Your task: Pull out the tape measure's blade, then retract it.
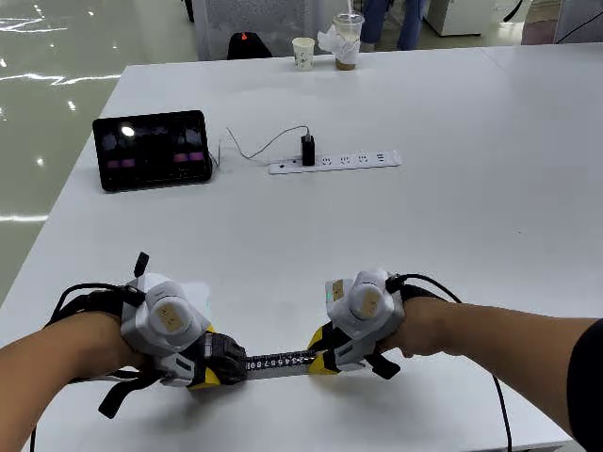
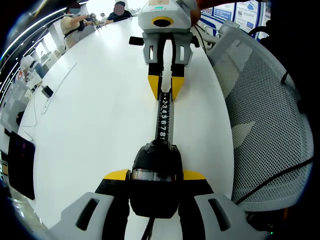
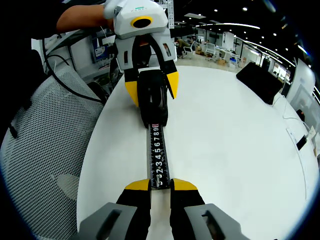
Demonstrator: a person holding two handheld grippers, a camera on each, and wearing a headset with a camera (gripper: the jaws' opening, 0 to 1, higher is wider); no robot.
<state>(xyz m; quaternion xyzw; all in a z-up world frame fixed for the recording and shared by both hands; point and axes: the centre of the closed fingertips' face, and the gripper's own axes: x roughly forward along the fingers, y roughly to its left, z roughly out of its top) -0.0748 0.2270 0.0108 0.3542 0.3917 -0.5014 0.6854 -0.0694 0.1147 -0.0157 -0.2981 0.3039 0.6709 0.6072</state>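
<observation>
Clamps black tape measure case (image 2: 156,190) in left gripper (image 1: 217,364), pinches tip of numbered steel blade (image 3: 157,147) in right gripper (image 3: 160,185), near front edge of white bench (image 1: 396,235).

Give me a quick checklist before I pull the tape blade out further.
1. Left gripper shut on case: ok.
2. Right gripper pinching the blade end: ok.
3. Blade straight between the grippers, no kink: ok.
4. Blade lock released: cannot tell.
5. Tablet and power strip well away from the blade: ok.
6. Blade fully out: not ok, only a short numbered stretch shows.
</observation>
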